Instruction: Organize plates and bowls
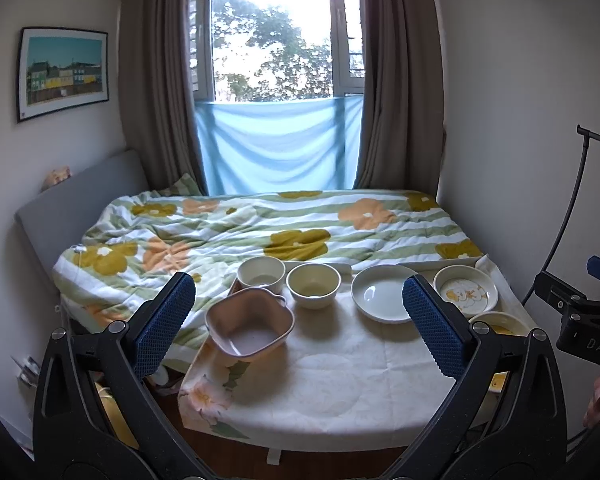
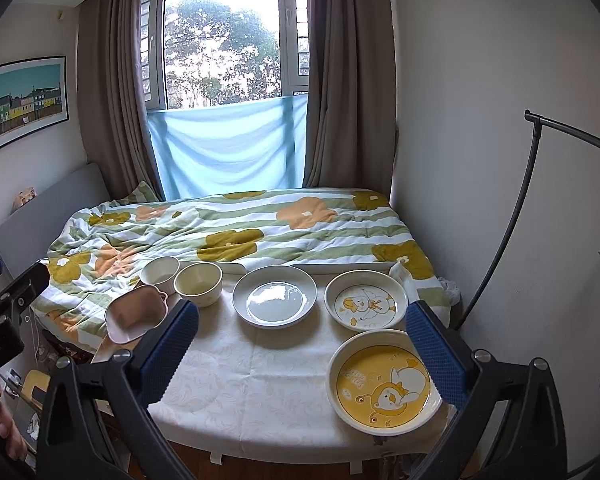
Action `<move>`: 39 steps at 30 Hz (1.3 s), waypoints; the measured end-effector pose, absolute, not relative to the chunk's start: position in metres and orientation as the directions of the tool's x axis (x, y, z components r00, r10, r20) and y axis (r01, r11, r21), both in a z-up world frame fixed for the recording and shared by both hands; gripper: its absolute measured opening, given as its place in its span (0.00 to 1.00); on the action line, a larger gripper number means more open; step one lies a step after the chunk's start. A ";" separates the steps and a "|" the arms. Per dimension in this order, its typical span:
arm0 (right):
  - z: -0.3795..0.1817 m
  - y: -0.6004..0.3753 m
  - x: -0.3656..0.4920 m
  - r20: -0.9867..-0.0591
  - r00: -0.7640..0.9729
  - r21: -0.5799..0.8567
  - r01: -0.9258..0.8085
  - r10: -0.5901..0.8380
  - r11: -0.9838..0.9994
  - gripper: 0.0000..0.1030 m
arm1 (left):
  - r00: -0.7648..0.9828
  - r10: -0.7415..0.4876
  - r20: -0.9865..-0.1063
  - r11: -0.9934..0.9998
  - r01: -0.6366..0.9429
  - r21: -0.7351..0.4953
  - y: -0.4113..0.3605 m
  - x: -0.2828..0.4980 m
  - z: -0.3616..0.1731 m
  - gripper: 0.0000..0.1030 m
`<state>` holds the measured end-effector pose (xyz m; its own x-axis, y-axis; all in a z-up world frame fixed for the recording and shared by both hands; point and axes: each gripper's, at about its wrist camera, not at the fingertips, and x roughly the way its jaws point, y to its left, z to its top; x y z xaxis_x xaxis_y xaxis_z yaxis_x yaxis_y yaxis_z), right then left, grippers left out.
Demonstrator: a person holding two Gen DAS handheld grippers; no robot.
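The left gripper (image 1: 296, 312) hovers above the near edge of the bench (image 1: 340, 380), its blue-padded fingers (image 1: 164, 320) spread wide and grasping nothing. The right gripper (image 2: 302, 340) hangs the same way, fingers (image 2: 436, 352) released and empty.

Just beyond the left gripper sits a pink square bowl (image 1: 250, 330) at the bench's left edge, part of it overhanging the corner by the bed (image 1: 220, 232). Behind it stand two round bowls close together, a white bowl (image 1: 261, 274) and a cream bowl (image 1: 313, 284). To their right lies a plain white plate (image 2: 275, 296), then a duck plate (image 2: 366, 300), and nearest the right gripper a yellow duck plate (image 2: 384, 384) close to the front right edge.

All look like glazed ceramic or hard plastic: stiff, smooth and probably slippery, liable to chip if knocked together. The bowls offer a wall to pinch across the rim; the plates are shallow, so a pinch on the raised rim seems the only hold, and the weight would then hang off one side.

The middle of the cloth-covered bench is bare, giving room to stack. The pink bowl and the yellow plate sit nearest an edge and appear most at risk of being pushed off.
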<state>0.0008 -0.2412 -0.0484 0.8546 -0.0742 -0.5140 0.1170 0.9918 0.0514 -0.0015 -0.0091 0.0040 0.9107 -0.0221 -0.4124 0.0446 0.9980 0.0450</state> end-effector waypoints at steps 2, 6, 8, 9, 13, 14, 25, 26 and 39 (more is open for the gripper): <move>-0.049 -0.242 0.001 -0.514 0.855 0.052 0.115 -0.072 0.992 1.00 | 0.910 -0.023 -0.413 0.998 0.046 0.045 -0.009 -0.001 0.004 1.00; -0.051 -0.242 0.000 -0.517 0.853 0.052 0.116 -0.073 0.992 1.00 | 0.910 -0.023 -0.413 0.998 0.046 0.046 -0.011 -0.002 0.005 1.00; -0.051 -0.242 0.000 -0.517 0.853 0.052 0.115 -0.072 0.992 1.00 | 0.910 -0.024 -0.413 0.998 0.046 0.044 -0.010 -0.001 0.005 1.00; -0.051 -0.242 0.000 -0.517 0.853 0.051 0.116 -0.073 0.992 1.00 | 0.911 -0.024 -0.412 0.998 0.046 0.044 -0.010 -0.001 0.005 1.00; -0.051 -0.243 0.000 -0.518 0.852 0.052 0.116 -0.072 0.992 1.00 | 0.910 -0.026 -0.414 0.998 0.048 0.043 -0.012 -0.002 0.004 1.00; -0.051 -0.243 0.000 -0.519 0.852 0.052 0.115 -0.072 0.992 1.00 | 0.909 -0.027 -0.415 0.998 0.049 0.042 -0.013 -0.002 0.004 1.00; -0.054 -0.245 -0.001 -0.521 0.850 0.050 0.116 -0.073 0.992 1.00 | 0.908 -0.034 -0.417 0.998 0.053 0.035 -0.014 0.000 0.005 1.00; -0.053 -0.244 -0.001 -0.521 0.850 0.049 0.117 -0.074 0.992 1.00 | 0.908 -0.033 -0.417 0.998 0.053 0.036 -0.014 0.000 0.005 1.00; -0.059 -0.247 -0.002 -0.528 0.846 0.049 0.119 -0.075 0.992 1.00 | 0.908 -0.035 -0.418 0.998 0.054 0.034 -0.014 0.000 0.005 1.00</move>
<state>-0.0019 -0.2471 -0.0587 0.8459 -0.0749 -0.5281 0.1187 0.9917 0.0494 0.0003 -0.0135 0.0046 0.9078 -0.0346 -0.4180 0.0536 0.9980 0.0339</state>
